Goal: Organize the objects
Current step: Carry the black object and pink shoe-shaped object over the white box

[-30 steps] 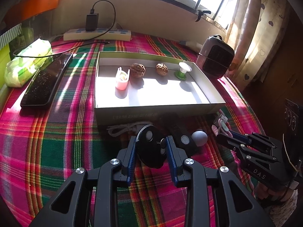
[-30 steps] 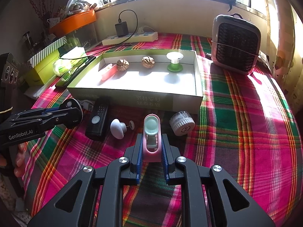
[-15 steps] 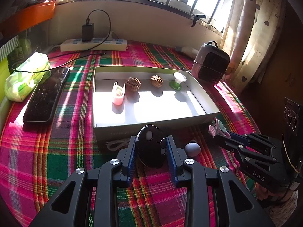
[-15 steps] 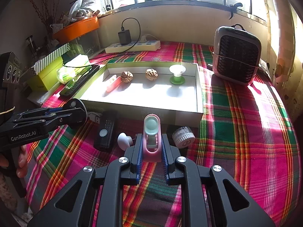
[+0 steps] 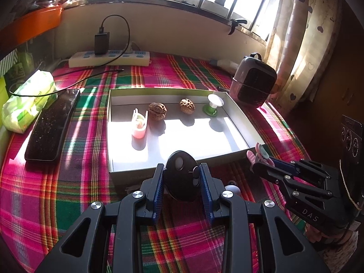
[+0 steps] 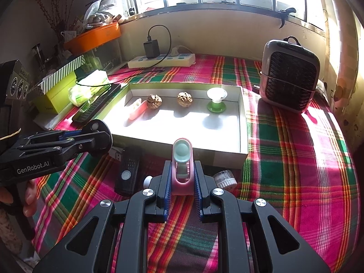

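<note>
We find the tray (image 6: 243, 122) holding two walnuts (image 6: 154, 101), a pink clip (image 6: 137, 109) and a green stand (image 6: 216, 100), while the left gripper (image 5: 181, 183) is clamped on a black fob (image 5: 180, 177) and the right gripper (image 6: 182, 182) on a pink holder (image 6: 182, 166).

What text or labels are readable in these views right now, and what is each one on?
"GenRobot.AI": side of the left claw body, right wrist view.
"DAS": side of the right claw body, left wrist view.
Print on the green tissue pack: too blurred to read.
Faint print on the box's front wall: unreadable.

white knob (image 6: 147, 180): mostly hidden by tongs | small jar (image 6: 224, 179): partly hidden
</note>
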### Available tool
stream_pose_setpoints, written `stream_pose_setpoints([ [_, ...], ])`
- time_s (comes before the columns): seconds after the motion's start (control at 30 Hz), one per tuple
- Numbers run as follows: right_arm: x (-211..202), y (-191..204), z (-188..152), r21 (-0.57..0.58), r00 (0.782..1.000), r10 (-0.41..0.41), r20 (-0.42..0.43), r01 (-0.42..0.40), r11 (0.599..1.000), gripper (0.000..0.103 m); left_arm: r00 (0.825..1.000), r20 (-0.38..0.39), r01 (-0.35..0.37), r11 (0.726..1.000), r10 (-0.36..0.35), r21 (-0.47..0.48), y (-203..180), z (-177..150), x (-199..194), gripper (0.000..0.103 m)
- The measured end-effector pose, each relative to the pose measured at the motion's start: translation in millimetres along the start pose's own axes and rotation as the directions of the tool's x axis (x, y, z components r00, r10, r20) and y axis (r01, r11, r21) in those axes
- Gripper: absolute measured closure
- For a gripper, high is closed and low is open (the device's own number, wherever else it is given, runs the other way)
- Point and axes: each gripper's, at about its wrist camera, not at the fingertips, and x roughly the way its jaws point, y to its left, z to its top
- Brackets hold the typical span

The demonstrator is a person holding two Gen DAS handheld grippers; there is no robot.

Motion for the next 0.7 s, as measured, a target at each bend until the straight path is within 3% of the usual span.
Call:
stream_pose_setpoints([
  [0.7, 35.1, -12.8, 43.2, 0.001, 1.000, -0.021, 0.000, 0.021, 1.000, 0.085, 1.000, -0.004, -0.027, 1.000, 0.027, 0.011, 10.9, 38.6, 33.5, 0.075],
])
